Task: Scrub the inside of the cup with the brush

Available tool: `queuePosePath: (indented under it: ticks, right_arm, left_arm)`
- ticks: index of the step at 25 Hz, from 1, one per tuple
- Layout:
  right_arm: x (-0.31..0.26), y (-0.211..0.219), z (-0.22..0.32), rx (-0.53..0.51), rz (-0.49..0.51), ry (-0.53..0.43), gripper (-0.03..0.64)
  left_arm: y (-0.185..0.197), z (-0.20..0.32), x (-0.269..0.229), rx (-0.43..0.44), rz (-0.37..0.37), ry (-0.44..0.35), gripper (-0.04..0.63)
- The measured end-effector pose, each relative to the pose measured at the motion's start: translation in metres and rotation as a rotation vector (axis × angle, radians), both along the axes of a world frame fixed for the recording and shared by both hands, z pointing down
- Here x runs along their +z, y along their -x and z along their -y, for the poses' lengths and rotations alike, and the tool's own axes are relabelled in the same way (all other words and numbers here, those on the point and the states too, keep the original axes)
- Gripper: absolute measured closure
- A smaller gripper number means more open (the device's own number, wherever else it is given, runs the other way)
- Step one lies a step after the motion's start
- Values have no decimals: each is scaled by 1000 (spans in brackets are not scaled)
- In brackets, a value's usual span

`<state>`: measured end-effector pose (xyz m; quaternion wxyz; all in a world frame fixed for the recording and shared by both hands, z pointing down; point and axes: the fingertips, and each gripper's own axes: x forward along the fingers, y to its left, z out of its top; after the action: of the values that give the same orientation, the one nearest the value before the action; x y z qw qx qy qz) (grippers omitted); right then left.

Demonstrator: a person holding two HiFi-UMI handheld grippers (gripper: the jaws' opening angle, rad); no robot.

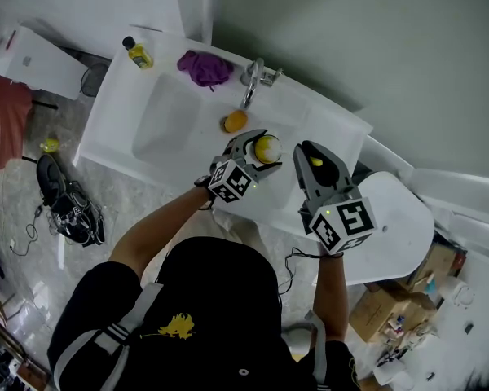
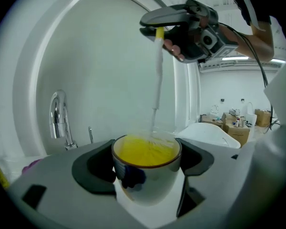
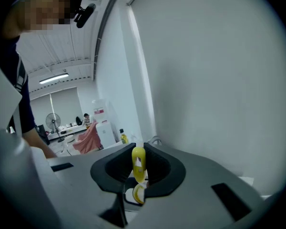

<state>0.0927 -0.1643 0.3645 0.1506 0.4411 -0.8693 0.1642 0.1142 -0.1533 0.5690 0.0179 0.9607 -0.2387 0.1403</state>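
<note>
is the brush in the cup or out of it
In. The brush hangs from the right gripper, and its bristly end reaches down past the rim into the yellow inside of the cup.

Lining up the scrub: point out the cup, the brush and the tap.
cup [image 2: 155, 182], left gripper view, outer wall.
brush [image 2: 158, 70], left gripper view, white shaft.
tap [image 1: 250, 88], head view, curved spout.

White tabletop [image 1: 330, 129] in the upper centre: yellow bottle [image 1: 137, 54] at its upper left, purple cloth [image 1: 204, 68] beside the tap [image 1: 253, 80], orange object [image 1: 235, 121] below the tap.
</note>
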Motion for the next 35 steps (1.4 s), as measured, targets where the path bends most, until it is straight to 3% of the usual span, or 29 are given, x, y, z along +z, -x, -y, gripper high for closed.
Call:
queuePosePath:
  ticks: [6, 9, 11, 13, 18, 22, 25, 27, 32, 35]
  right_arm:
    - [-7, 63, -25, -228, -160, -33, 541]
    - [-13, 82, -9, -250, -189, -97, 541]
    - [-15, 76, 8, -210, -182, -127, 541]
    - [-16, 56, 27, -134, -146, -136, 541]
    - [-19, -19, 44, 70, 58, -71, 540]
    - [-18, -41, 16, 83, 211, -9, 541]
    - [-14, -29, -12, 31, 248, 25, 543]
    - [-16, -3, -28, -51, 203, 15, 543]
    - [-26, 74, -36, -281, -45, -119, 545]
    - [-37, 83, -16, -268, -33, -159, 546]
  left_arm:
    - [-1, 12, -9, 0, -7, -16, 189]
    - [-14, -1, -16, 44, -20, -30, 189]
    - [-23, -14, -22, 75, -33, -35, 189]
    - [-28, -25, -27, 102, -44, -37, 189]
    - [-21, -34, -30, 125, -50, -21, 189]
    - [0, -16, -24, 69, -45, 12, 189]
    - [11, 0, -19, 37, -28, 12, 189]
    - [13, 6, -19, 34, -17, 3, 189]
    - [-1, -2, -26, 80, -18, -27, 189]
    - [-12, -20, -38, 121, -45, -35, 189]
